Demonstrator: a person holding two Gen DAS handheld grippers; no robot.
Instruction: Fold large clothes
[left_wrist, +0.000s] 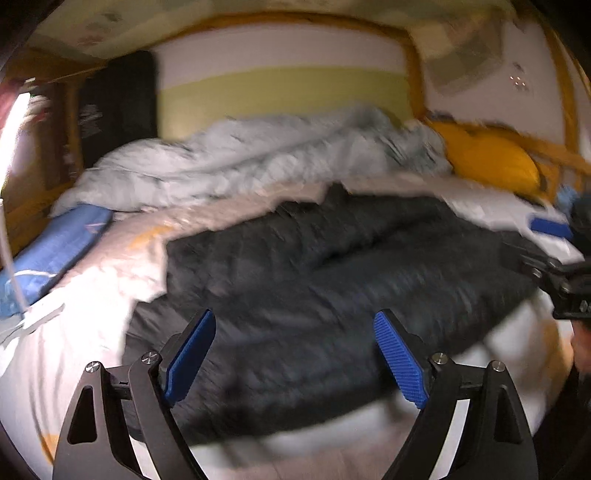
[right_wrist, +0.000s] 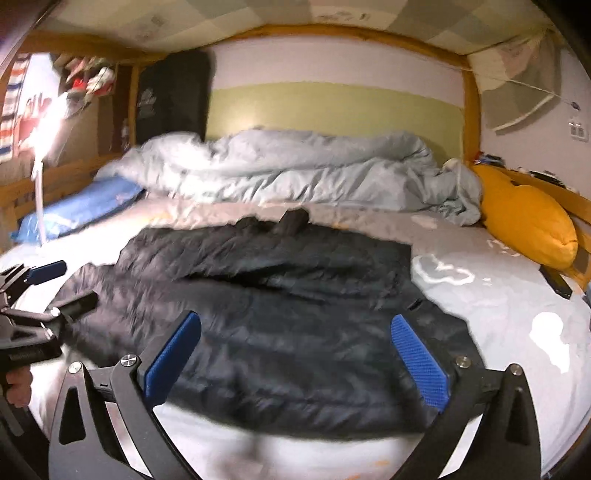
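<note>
A large black puffer jacket (left_wrist: 314, 280) lies spread on the bed, partly folded over itself; it also shows in the right wrist view (right_wrist: 266, 306). My left gripper (left_wrist: 295, 354) is open and empty, held above the jacket's near edge. My right gripper (right_wrist: 295, 354) is open and empty above the jacket's near edge too. The right gripper shows at the right edge of the left wrist view (left_wrist: 554, 254). The left gripper shows at the left edge of the right wrist view (right_wrist: 37, 295). Both views are blurred.
The bed has a pale sheet (right_wrist: 498, 295). A crumpled light blue duvet (right_wrist: 295, 173) lies along the far side. A yellow pillow (right_wrist: 524, 218) is at the right, a blue pillow (right_wrist: 81, 210) at the left. A wooden bed frame (right_wrist: 471, 110) surrounds it. A bright lamp (right_wrist: 48, 129) stands left.
</note>
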